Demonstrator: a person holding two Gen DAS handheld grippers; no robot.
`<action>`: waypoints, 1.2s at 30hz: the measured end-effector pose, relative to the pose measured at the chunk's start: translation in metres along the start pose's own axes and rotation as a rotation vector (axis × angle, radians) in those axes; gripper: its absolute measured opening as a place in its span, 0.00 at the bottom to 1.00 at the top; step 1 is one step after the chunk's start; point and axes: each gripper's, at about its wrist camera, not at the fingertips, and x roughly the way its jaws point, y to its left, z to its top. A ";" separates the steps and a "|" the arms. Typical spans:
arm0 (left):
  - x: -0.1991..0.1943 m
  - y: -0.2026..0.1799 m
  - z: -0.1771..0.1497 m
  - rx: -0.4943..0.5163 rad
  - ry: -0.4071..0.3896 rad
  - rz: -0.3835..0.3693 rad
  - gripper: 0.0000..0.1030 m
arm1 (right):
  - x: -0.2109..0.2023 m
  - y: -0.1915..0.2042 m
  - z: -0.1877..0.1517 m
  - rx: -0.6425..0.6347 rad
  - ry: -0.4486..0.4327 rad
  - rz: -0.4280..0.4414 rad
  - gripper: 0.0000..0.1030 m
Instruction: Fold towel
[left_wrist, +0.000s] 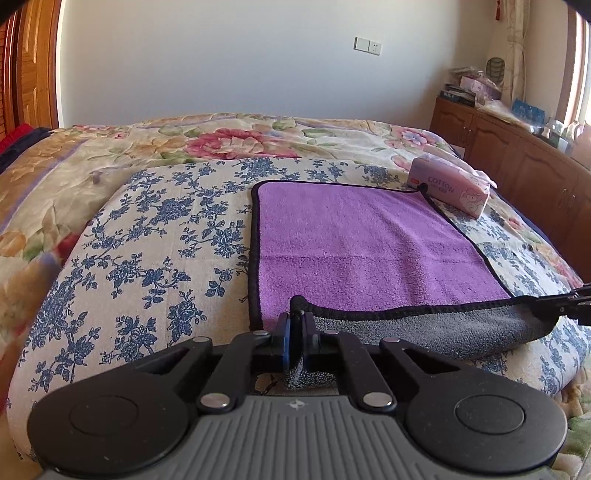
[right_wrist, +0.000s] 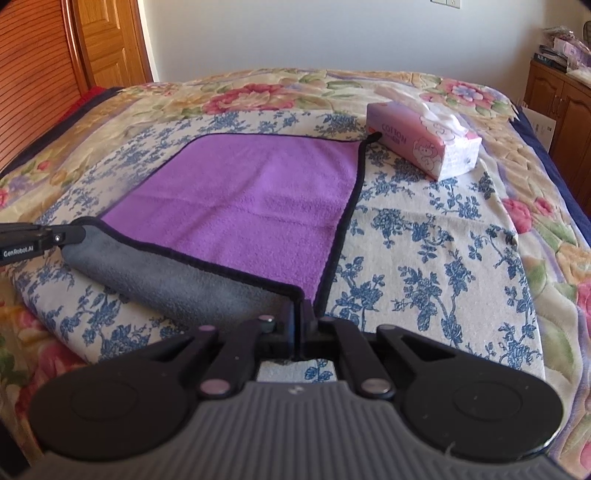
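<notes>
Now both sets of fingers pinch the towel's (left_wrist: 354, 236) near corners; left gripper (left_wrist: 295, 332) and right gripper (right_wrist: 301, 317) should carry them evenly forward to the far edge beyond the fingers.

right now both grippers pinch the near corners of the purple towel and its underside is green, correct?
Not quite: the underside is grey, not green, as the right wrist view shows. Both the left gripper and right gripper do pinch near corners of the purple black-edged towel.
</notes>
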 end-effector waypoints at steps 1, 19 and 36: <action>-0.001 -0.001 0.000 0.004 -0.003 -0.001 0.06 | -0.001 0.001 0.001 -0.006 -0.004 -0.001 0.03; -0.015 -0.012 0.016 0.019 -0.055 -0.032 0.06 | -0.008 0.005 0.014 -0.038 -0.068 0.000 0.03; -0.011 -0.011 0.033 0.029 -0.082 -0.025 0.05 | -0.008 0.001 0.037 -0.051 -0.131 -0.003 0.03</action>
